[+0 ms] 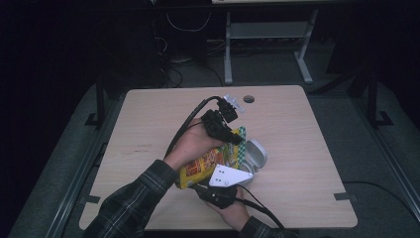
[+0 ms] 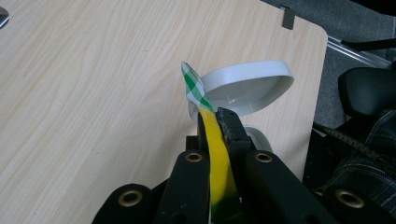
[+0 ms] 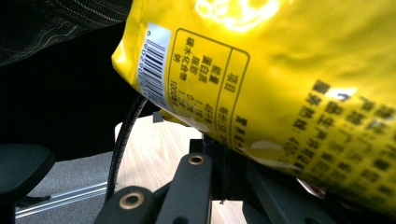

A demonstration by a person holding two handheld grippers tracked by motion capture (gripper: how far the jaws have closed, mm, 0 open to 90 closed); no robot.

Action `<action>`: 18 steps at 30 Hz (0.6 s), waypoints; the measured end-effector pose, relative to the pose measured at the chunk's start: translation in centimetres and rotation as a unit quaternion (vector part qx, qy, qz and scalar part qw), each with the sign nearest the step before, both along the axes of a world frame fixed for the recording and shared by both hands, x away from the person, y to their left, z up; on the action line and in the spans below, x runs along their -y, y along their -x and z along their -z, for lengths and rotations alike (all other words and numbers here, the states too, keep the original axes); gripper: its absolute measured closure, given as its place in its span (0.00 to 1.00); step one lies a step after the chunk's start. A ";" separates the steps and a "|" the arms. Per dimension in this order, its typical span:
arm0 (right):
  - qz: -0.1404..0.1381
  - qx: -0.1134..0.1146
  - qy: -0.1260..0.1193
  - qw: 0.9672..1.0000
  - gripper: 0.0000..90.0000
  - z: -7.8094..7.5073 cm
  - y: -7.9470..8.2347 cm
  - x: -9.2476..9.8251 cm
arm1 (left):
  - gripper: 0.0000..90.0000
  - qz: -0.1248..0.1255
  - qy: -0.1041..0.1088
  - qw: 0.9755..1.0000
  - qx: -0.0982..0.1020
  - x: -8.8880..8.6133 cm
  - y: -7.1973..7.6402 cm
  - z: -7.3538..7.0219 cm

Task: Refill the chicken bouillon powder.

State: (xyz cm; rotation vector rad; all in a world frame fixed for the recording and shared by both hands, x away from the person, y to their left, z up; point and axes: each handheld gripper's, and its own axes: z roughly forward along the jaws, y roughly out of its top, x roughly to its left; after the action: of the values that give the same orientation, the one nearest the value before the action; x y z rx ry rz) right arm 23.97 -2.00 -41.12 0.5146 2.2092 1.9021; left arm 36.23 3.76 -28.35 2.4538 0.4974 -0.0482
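Note:
A yellow snack bag point(image 1: 200, 168) with a green-and-white checked top hangs tilted over the wooden table point(image 1: 307, 129). My left gripper point(image 1: 235, 138) is shut on the bag's top edge; in the left gripper view the yellow strip point(image 2: 218, 163) runs between the jaws of the left gripper point(image 2: 214, 114), and the checked tip point(image 2: 194, 88) sticks out past them. My right gripper point(image 1: 198, 187), under its grey plate point(image 1: 229, 177), is shut on the bag's bottom end. The right gripper view has the printed bag point(image 3: 280, 70) just above the right gripper point(image 3: 229, 154). A white round container point(image 1: 255, 153) stands under the bag's top, with its lid point(image 2: 247, 86) open.
A cable hole point(image 1: 248, 99) sits near the table's far edge. Cables trail from both grippers across the near half. Bare wood lies to the left point(image 2: 84, 93) and right of the hands. A desk frame point(image 1: 267, 44) stands on the floor beyond.

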 end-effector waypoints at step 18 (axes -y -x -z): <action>0.000 -0.001 -0.001 1.000 1.00 0.0 0.0 0.0 | 1.00 0.000 -0.001 1.000 0.001 0.0 0.0 0.0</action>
State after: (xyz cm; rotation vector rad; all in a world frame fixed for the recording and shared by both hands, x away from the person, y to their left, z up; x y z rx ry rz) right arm 23.97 -1.99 -41.12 0.5161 2.2103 1.9041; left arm 36.23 3.74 -28.37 2.4553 0.4977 -0.0459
